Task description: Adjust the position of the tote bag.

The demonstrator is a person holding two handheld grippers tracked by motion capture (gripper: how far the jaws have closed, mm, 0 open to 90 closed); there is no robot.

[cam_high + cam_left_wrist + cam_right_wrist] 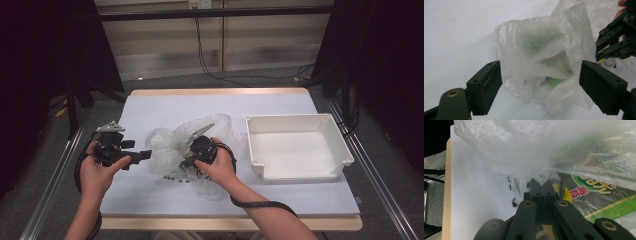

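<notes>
A crumpled translucent plastic bag [175, 142] lies mid-table. Inside it is a green printed packet [599, 195], seen as a green blur [554, 81] in the left gripper view. My right gripper [187, 162] reaches into the bag's near side. Its jaws are shut on the bag's film [541, 183], which drapes over their tips. My left gripper [137, 151] hovers just left of the bag, open, with the bag [541, 57] ahead between its wide-spread jaws and nothing touching them. The right gripper [616, 42] also appears at the top right of the left gripper view.
A white plastic bin [327, 150], with nothing in it, stands to the right of the bag. The white table cover [165, 105] ends in a wooden edge [225, 222] near the person. Black frame posts and cables stand beyond the table.
</notes>
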